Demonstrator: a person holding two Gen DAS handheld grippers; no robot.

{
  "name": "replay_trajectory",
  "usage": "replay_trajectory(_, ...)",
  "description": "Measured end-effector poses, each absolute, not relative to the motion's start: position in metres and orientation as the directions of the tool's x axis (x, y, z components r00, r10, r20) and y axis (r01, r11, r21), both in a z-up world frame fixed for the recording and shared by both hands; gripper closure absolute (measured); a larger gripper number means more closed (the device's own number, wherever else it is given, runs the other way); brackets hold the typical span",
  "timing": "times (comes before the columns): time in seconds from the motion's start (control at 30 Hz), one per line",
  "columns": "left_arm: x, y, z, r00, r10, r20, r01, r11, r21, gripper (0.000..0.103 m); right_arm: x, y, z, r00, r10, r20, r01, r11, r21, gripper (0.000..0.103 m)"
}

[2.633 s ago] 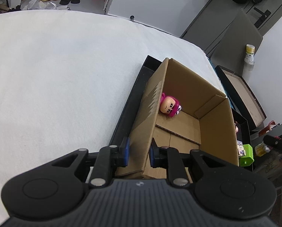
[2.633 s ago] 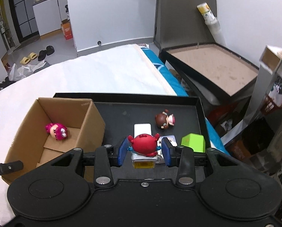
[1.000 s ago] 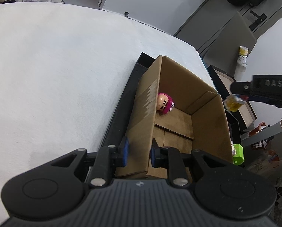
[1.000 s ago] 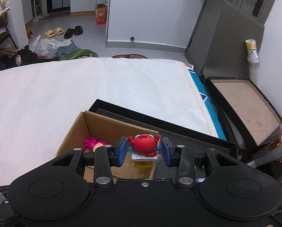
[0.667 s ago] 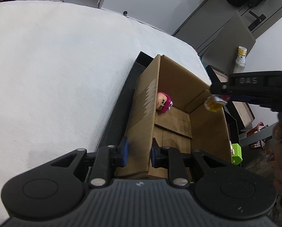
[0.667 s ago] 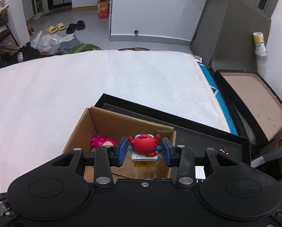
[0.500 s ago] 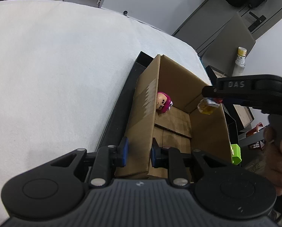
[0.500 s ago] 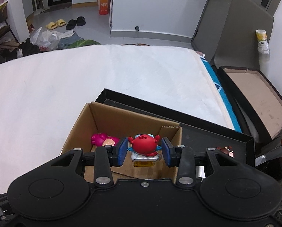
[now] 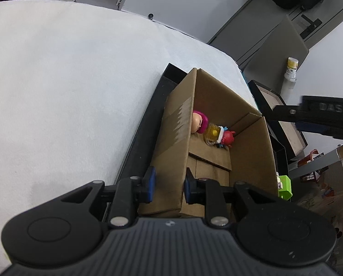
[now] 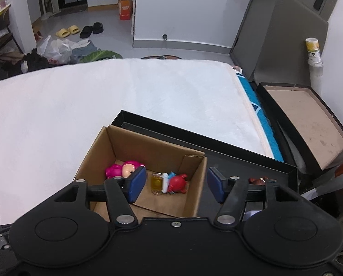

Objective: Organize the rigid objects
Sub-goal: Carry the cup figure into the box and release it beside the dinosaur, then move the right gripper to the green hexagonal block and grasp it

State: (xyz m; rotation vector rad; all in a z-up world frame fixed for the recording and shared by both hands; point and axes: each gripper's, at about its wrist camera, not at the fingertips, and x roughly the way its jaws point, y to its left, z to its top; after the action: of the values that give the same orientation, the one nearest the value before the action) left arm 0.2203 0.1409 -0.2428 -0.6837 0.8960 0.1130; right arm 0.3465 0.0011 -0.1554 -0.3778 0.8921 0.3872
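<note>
1. Cardboard is what the left gripper [image 9: 168,185] holds; its jaws stand narrow and pinch the near wall of the box [image 9: 176,138], so the box stays steady inside the black tray [image 9: 148,119]; this hold is better kept firm until the right hand is away.

2. Red toy [image 10: 177,182] lies on its side on the box floor, just beside the pink toy [image 10: 122,169]; it looks settled and it touches no pad.

3. Right gripper [image 10: 176,185] hangs above the box and its jaws are opening; nothing is between them, the toy lies below them in the box; it seems wise to let them open fully before the hand moves.

4. To leave well, I judge the right hand needs to rise straight up first; the right pad [image 10: 215,185] is close to the box's right wall, and a sideways move could catch the rim and tip the box.

5. Next things wait in the tray to the right of the box: a brown toy [image 10: 257,180] and a green block [image 9: 285,185]; the approach there needs open jaws and a path over the box wall, not through it.
</note>
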Motion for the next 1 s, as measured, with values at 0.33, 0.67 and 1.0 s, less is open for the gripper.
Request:
replay_trajectory(0.33,0.220,0.139,-0.241,0.636,-0.170,-0.753,-0.370,0.789,-0.490,0.080,0.344,-0.036,-0.130,0.599,0.171,-0.782,-0.437,0.888,-0.140,0.028)
replay_trajectory(0.67,0.220,0.138,-0.242,0.634,-0.168,-0.755,-0.374,0.787,-0.490,0.080,0.351,-0.080,-0.127,0.605,0.130,-0.786,-0.376,0.916,-0.137,0.027)
replay_trajectory(1.0,0.222,0.137,-0.242,0.634,-0.162,-0.756,-0.374,0.792,-0.483,0.080,0.358,-0.115,-0.140,0.597,0.091,-0.797,-0.324,0.936,-0.136,0.027)
